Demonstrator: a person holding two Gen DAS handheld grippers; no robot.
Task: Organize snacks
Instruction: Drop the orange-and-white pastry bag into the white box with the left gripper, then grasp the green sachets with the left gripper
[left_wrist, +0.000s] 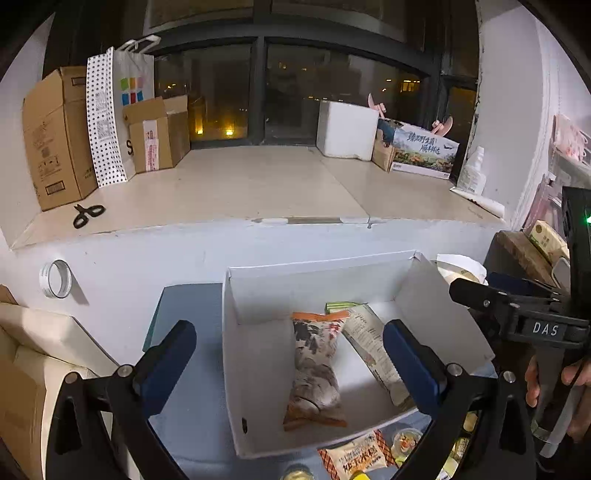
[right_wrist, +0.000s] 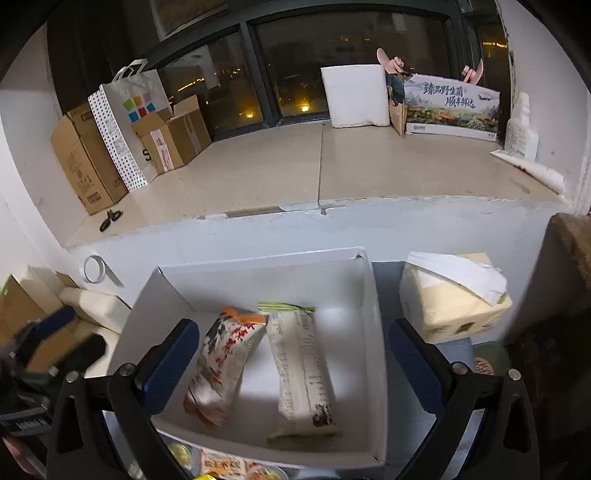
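**White carton holding two snack packets; both tongs standing wide and empty**

White card is forming the open box, which is sitting on a blue-grey surface below the pale window ledge. Its walls are standing upright and its floor is showing bare around the contents.

Two long packets are lying inside the box, side by side and touching near their far ends. The orange-ended packet is lying nearer the box's left wall, printed in grey, white and red, with crimped orange seals at both ends. The green-ended packet is lying nearer the right wall, pale with dense dark print and a green striped seal at its far end. Both are resting flat on the box floor.

More snacks are lying outside the box, just beyond its near wall: an orange-and-white packet and small round yellowish items, partly hidden.

The left gripper is hovering over the box with its blue-padded fingers spread wide, nothing between the pads. The right gripper is likewise hovering over the box, fingers spread wide and gripping nothing. A hand is holding the right gripper's handle, beside the box's right wall.
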